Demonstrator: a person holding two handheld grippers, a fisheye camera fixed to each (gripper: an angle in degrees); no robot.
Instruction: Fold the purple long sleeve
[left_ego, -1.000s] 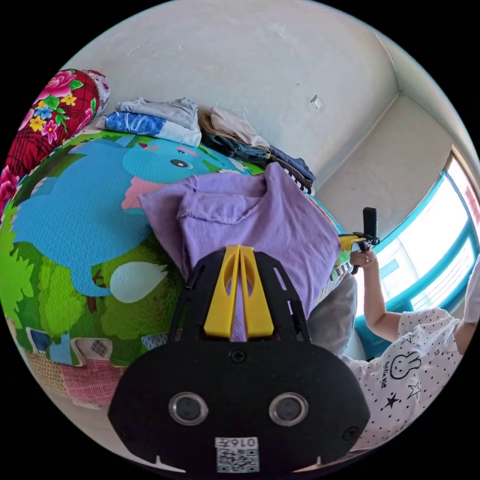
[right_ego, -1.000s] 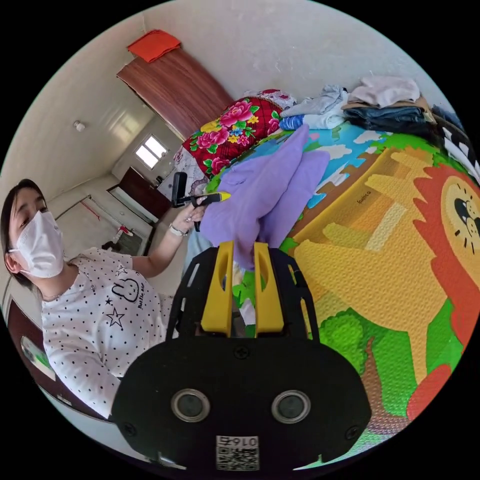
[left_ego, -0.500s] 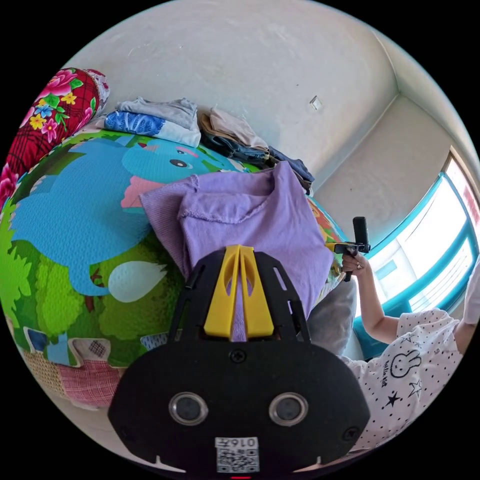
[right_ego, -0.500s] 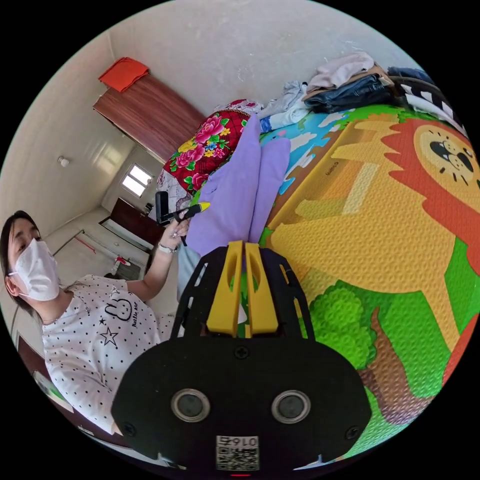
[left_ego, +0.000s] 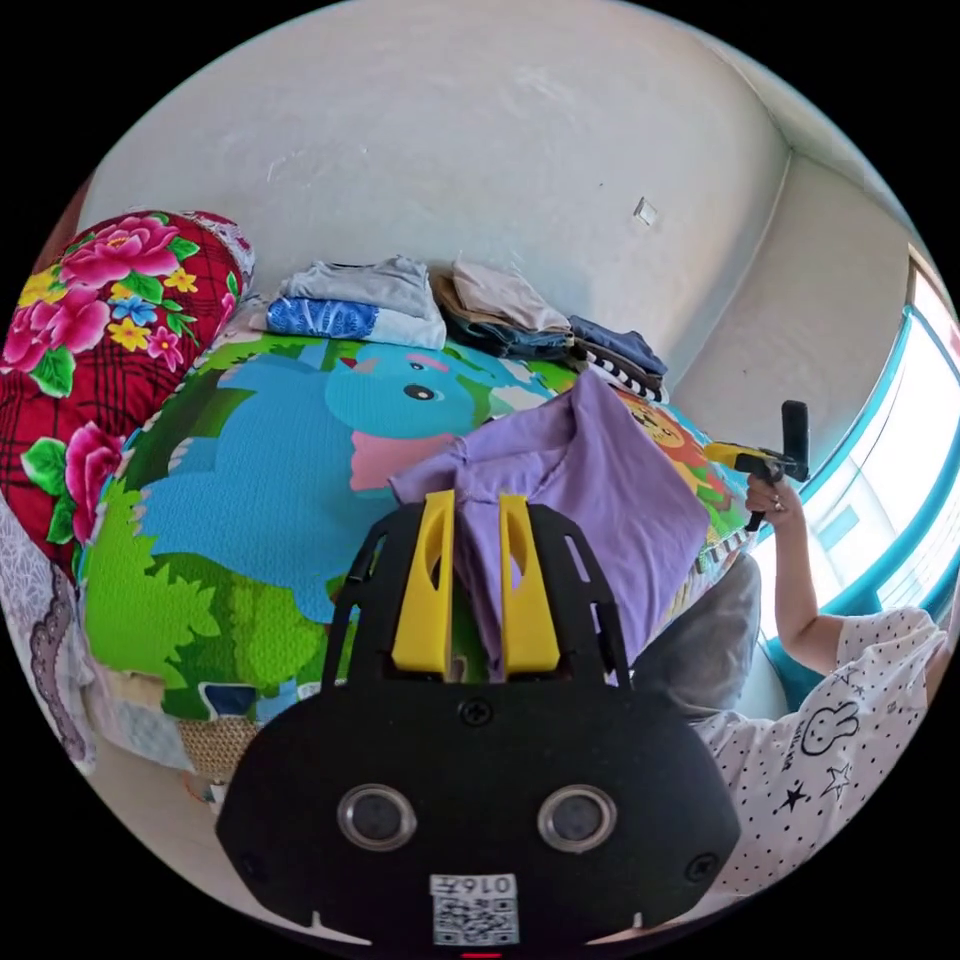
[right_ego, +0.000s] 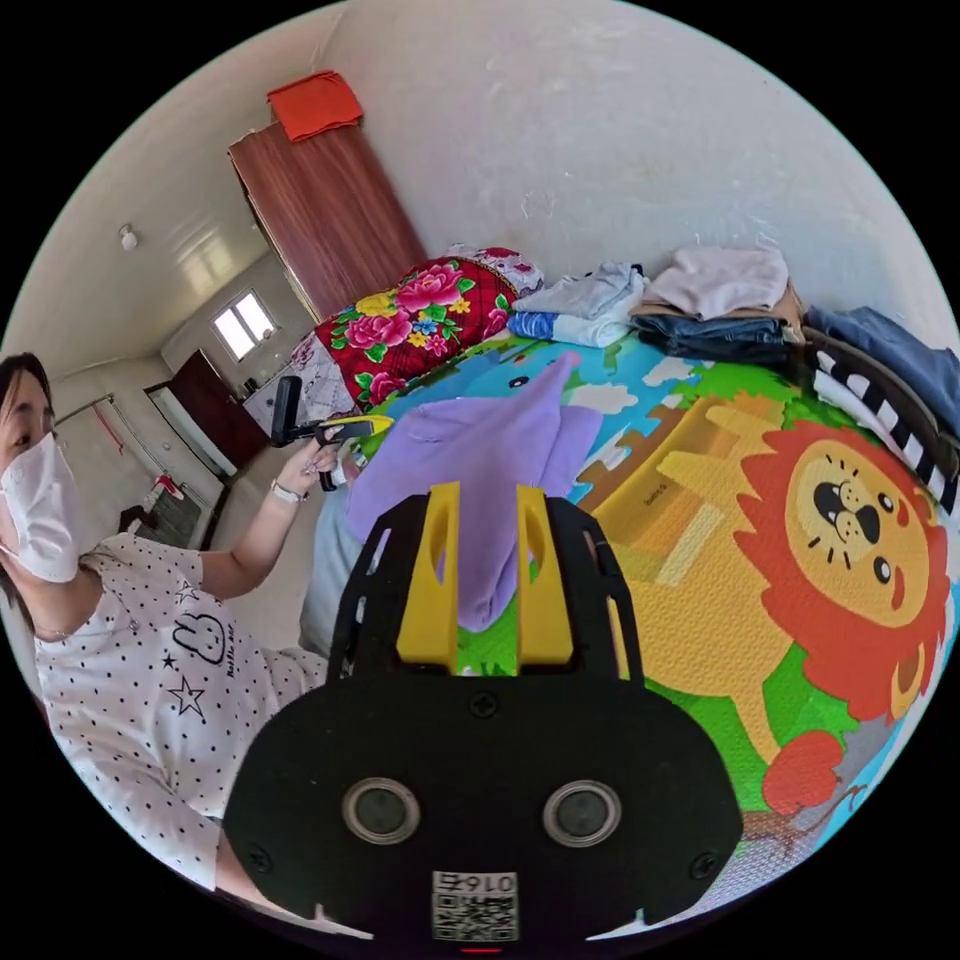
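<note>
One purple long-sleeve top of soft knit (left_ego: 600, 480) lies bunched on the near part of a bright foam play mat printed with cartoon animals (left_ego: 250, 480). It is close to the edge where the person sits, and one fold stands up in a peak. It looks half gathered rather than flat, so I judge that the fold is not finished and the cloth has been set down here to be regripped within easy reach.

The left gripper (left_ego: 478, 500) has its yellow jaws parted. Purple fabric shows in the gap, but neither jaw presses on it. The right gripper (right_ego: 478, 490) has its jaws spread as well, with fabric and green mat visible between them, so it is gripping nothing. In the left gripper view the person's hand (left_ego: 770, 495) carries that right gripper well clear of the top.

Farther back, stacks of folded clothes (left_ego: 350, 300) line the wall, probably finished pieces kept clear of the working area. A red floral bolster (left_ego: 100, 330) rests at the end of the mat, beside the stacks.
</note>
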